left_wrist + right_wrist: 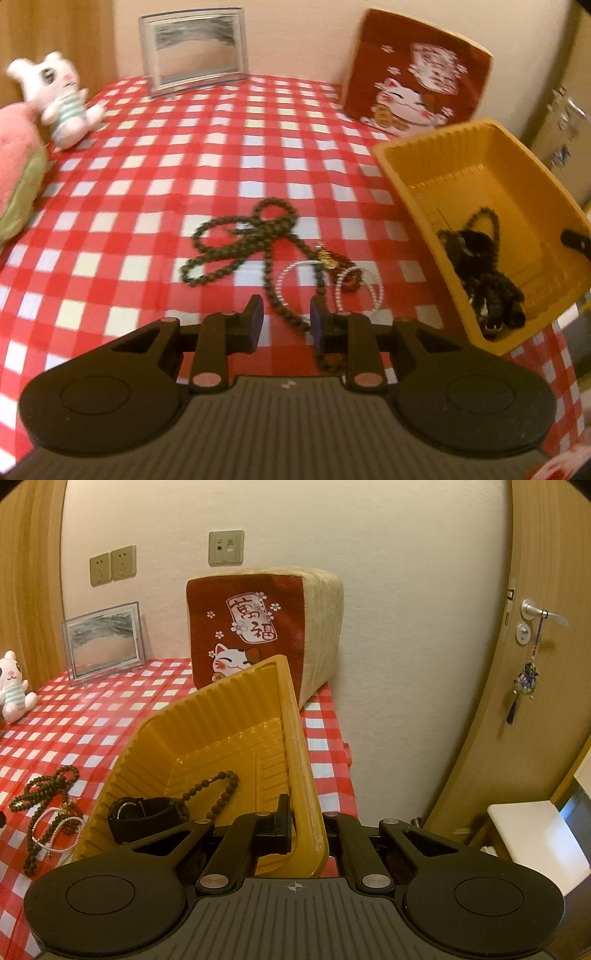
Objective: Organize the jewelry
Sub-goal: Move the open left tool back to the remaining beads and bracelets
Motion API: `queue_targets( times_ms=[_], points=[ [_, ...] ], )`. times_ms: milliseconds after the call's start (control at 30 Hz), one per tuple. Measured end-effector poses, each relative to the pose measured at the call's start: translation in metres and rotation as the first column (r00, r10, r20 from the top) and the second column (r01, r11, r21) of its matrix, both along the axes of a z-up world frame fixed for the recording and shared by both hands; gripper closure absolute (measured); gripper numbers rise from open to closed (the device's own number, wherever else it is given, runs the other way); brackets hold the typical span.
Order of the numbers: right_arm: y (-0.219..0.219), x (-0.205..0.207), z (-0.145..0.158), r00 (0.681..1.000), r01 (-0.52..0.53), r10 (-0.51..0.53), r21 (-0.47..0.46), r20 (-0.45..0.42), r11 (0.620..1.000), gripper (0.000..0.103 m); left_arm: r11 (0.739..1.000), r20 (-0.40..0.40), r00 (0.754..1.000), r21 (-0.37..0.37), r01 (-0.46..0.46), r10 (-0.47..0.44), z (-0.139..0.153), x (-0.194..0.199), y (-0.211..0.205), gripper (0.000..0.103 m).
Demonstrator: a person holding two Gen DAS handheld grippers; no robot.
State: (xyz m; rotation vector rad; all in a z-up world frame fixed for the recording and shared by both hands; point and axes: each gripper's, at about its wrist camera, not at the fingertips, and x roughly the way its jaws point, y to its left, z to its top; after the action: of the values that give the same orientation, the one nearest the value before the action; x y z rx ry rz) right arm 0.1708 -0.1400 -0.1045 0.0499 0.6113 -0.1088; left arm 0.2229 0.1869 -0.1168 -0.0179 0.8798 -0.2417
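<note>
A long dark bead necklace lies tangled on the red checked tablecloth, with white pearl bracelets and a gold charm beside it. My left gripper is open just above the necklace's near strand, with nothing held. My right gripper is shut on the rim of a yellow plastic tray and holds it tilted. The tray holds a black watch and a dark bead bracelet. The necklace also shows in the right wrist view, left of the tray.
A white plush toy and a pink plush sit at the left. A clear picture frame and a red lucky-cat cushion stand at the back wall. A door is to the right.
</note>
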Motion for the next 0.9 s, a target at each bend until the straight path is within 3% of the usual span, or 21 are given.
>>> queue_targets(
  times_ms=[300,567,667,733,900],
  points=[
    [-0.001,0.0,0.0,1.0,0.003,-0.003,0.002,-0.005,1.0,0.098,0.983,0.012,0.991,0.123,0.133,-0.136,-0.016,0.032,-0.018,0.079],
    [-0.003,0.001,-0.001,1.0,0.01,-0.01,0.005,-0.011,1.0,0.098,0.933,-0.025,0.96,0.228,0.277,-0.279,-0.037,0.06,-0.032,0.083],
    [-0.003,0.001,-0.001,1.0,0.012,-0.012,0.005,-0.012,1.0,0.098,0.921,-0.04,0.946,0.221,0.323,-0.322,-0.042,0.065,-0.034,0.087],
    [-0.004,0.001,-0.001,1.0,0.014,-0.014,0.007,-0.013,1.0,0.098,0.922,-0.054,0.942,0.195,0.336,-0.332,-0.042,0.068,-0.034,0.103],
    [-0.004,0.002,-0.001,1.0,0.017,-0.017,0.011,-0.015,1.0,0.098,0.945,-0.042,0.949,0.09,0.315,-0.312,-0.029,0.062,-0.025,0.103]
  ],
)
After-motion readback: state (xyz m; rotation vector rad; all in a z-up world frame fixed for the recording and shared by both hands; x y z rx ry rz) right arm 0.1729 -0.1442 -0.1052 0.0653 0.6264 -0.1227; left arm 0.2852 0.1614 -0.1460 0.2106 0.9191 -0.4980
